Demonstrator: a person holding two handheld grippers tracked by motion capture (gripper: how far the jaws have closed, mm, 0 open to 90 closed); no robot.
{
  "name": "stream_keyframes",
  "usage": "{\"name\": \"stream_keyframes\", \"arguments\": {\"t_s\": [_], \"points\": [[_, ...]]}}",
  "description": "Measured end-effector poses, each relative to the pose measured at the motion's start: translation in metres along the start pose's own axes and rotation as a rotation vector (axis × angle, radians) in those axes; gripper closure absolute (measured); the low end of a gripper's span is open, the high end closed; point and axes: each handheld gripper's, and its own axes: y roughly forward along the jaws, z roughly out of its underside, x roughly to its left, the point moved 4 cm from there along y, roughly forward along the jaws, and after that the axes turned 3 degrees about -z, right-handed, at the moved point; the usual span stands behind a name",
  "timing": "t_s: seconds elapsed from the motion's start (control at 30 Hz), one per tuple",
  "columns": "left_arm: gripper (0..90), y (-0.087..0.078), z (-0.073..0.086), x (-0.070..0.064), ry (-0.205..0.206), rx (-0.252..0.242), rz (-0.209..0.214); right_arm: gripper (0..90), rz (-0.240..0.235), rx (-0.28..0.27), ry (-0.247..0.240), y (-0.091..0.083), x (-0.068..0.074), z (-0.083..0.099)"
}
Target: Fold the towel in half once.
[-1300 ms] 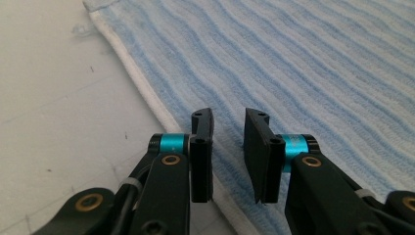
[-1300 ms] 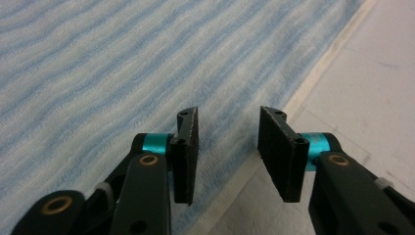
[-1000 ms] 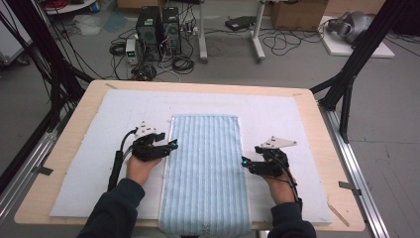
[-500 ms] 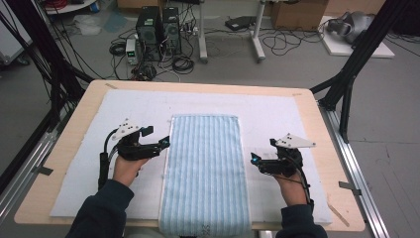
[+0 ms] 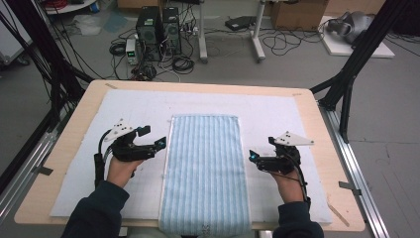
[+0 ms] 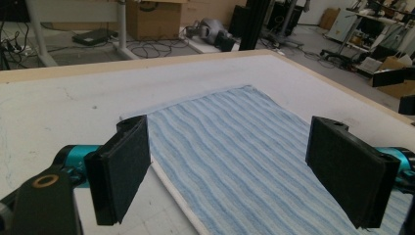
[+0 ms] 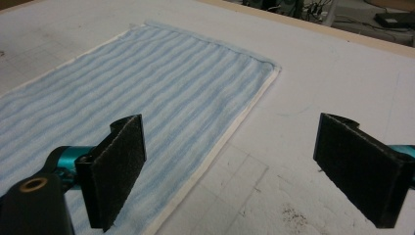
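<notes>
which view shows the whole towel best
The high view: the striped blue towel lies flat, all of it visible from far edge to near edge, between the open left gripper and right gripper. The left gripper view shows its far part and one long edge; the right gripper view shows a far corner and the other long edge.

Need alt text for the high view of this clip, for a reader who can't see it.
A blue striped towel lies flat, lengthwise, on a white mat covering a wooden table. A person's hands hold an open tool at each long edge, the left tool by the towel's left edge and the right tool by its right edge, neither gripping it. Computers and cables sit on the floor beyond.
</notes>
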Motion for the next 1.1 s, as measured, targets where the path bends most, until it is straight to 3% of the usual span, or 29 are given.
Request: {"name": "stream_keyframes", "arguments": {"t_s": [0.17, 0.33, 0.57, 0.7, 0.77, 0.93, 1.1], "points": [[17.1, 0.001, 0.001, 0.004, -0.011, 0.019, -0.008, 11.3, -0.002, 0.004, 0.005, 0.006, 0.001, -0.002], [17.1, 0.005, -0.001, 0.004, 0.011, 0.039, -0.009, 11.3, -0.007, 0.004, 0.015, 0.01, -0.001, -0.004], [17.1, 0.015, -0.01, 0.011, 0.014, 0.052, -0.02, 11.8, 0.003, 0.049, 0.038, 0.02, -0.01, -0.008], [17.2, 0.026, -0.014, 0.016, -0.007, 0.062, -0.028, 20.9, 0.011, 0.038, 0.063, 0.023, -0.015, -0.015], [17.9, 0.031, -0.016, 0.017, -0.029, 0.058, -0.023, 21.2, 0.014, 0.043, 0.071, 0.026, -0.018, -0.02], [18.5, 0.047, -0.025, 0.015, -0.013, 0.077, -0.019, 28.6, 0.029, 0.051, 0.079, 0.035, -0.023, -0.033], [20.0, 0.061, -0.031, 0.019, -0.017, 0.087, -0.048, 30.9, 0.04, 0.059, 0.077, 0.043, -0.026, -0.046]]}}
